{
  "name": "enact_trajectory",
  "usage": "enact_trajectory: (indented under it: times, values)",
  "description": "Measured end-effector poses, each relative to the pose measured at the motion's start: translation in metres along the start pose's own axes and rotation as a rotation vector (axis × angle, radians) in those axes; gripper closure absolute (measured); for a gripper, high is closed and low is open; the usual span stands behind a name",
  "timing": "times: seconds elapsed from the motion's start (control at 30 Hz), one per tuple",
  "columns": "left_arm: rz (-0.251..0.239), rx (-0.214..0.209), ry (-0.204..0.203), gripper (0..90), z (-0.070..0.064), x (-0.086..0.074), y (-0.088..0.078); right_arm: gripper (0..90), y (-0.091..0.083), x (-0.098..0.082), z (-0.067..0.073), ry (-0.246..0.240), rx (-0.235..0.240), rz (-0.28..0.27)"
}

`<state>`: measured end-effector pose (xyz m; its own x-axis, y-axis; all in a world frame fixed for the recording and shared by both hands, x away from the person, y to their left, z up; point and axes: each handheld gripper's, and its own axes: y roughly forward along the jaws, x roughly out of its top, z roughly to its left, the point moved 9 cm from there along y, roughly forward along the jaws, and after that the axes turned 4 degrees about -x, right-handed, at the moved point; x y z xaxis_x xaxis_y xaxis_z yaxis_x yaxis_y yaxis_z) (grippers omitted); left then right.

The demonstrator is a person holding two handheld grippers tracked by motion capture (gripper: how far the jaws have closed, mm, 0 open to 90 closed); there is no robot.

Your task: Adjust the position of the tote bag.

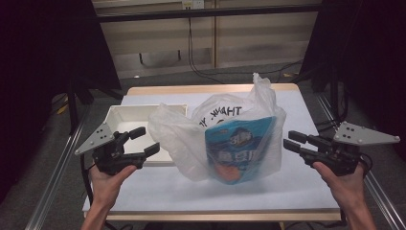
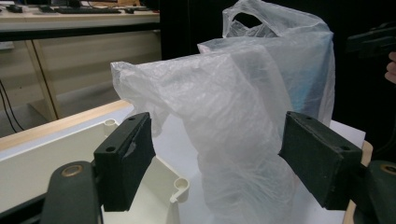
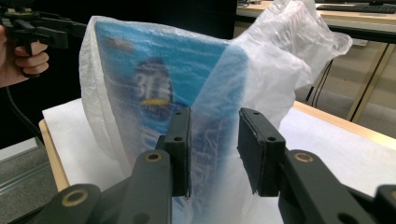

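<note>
Standing mid-counter: plastic bag with blue snack pack inside. Left gripper jaws gaping, right gripper half-open, both holding nothing. Worth pinching loose film, not the pack.

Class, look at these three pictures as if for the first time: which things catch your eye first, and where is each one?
A crinkled translucent white plastic bag stands mid-table, with a bright blue printed packet showing through its front. Left of it lies a shallow white plastic tray on the pale table cover. A black left gripper and a black right gripper flank the bag, each held in a hand, with both sets of jaws apart.
</note>
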<state>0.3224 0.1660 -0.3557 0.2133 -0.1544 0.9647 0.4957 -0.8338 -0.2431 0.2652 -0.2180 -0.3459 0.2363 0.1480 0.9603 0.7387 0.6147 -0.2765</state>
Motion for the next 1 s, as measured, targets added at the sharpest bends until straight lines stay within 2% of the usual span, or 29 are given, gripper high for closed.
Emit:
enact_trajectory:
  times: [0.1, 0.13, 0.2, 0.23, 0.3, 0.33, 0.37, 0.4, 0.43, 0.47, 0.53, 0.6, 0.7, 0.77, 0.83, 1.0]
  values:
    - [-0.004, -0.006, 0.002, 25.7, 0.003, 0.004, 0.006, 64.7, 0.004, 0.008, -0.001, -0.013, -0.011, 0.003]
    - [-0.018, -0.024, -0.002, 25.7, 0.002, 0.006, 0.008, 64.7, 0.004, 0.008, -0.001, -0.013, -0.011, 0.003]
    - [-0.022, -0.014, -0.022, 25.9, 0.004, 0.009, 0.012, 64.5, 0.005, 0.012, -0.002, -0.012, -0.002, -0.003]
    - [-0.026, -0.039, -0.033, 26.6, 0.003, 0.01, 0.016, 63.5, 0.006, 0.013, -0.003, -0.015, -0.008, -0.001]
    - [-0.031, -0.047, -0.022, 32.1, 0.002, 0.012, 0.02, 61.0, 0.009, 0.016, -0.006, -0.01, -0.008, -0.002]
    - [-0.037, -0.051, -0.022, 39.9, 0.001, 0.013, 0.022, 59.4, 0.011, 0.017, -0.008, -0.01, -0.012, -0.002]
    - [-0.036, -0.054, -0.015, 53.6, 0.001, 0.014, 0.023, 57.0, 0.013, 0.019, -0.011, -0.001, -0.013, -0.001]
    - [-0.034, -0.057, -0.012, 53.6, 0.0, 0.014, 0.023, 57.0, 0.013, 0.019, -0.011, -0.001, -0.013, -0.001]
    - [-0.044, -0.074, -0.002, 68.7, -0.002, 0.016, 0.024, 54.3, 0.015, 0.022, -0.015, 0.003, -0.016, -0.006]
    - [-0.039, -0.078, 0.005, 68.7, -0.003, 0.016, 0.025, 54.3, 0.015, 0.022, -0.015, 0.003, -0.016, -0.006]
    - [-0.028, -0.075, 0.026, 78.9, -0.006, 0.018, 0.025, 53.1, 0.016, 0.026, -0.02, 0.007, -0.025, -0.014]
    - [-0.051, -0.104, 0.033, 86.7, -0.011, 0.021, 0.025, 52.3, 0.018, 0.031, -0.024, 0.014, -0.03, -0.022]
    - [-0.047, -0.118, 0.06, 89.0, -0.018, 0.025, 0.027, 53.2, 0.024, 0.041, -0.029, 0.022, -0.03, -0.026]
    - [-0.039, -0.111, 0.072, 89.3, -0.02, 0.027, 0.027, 54.4, 0.03, 0.048, -0.032, 0.015, -0.04, -0.015]
    - [-0.048, -0.126, 0.079, 89.3, -0.024, 0.03, 0.028, 54.4, 0.036, 0.054, -0.033, 0.014, -0.043, -0.004]
    - [-0.048, -0.141, 0.1, 89.3, -0.031, 0.034, 0.026, 52.5, 0.04, 0.054, -0.041, 0.021, -0.066, 0.005]
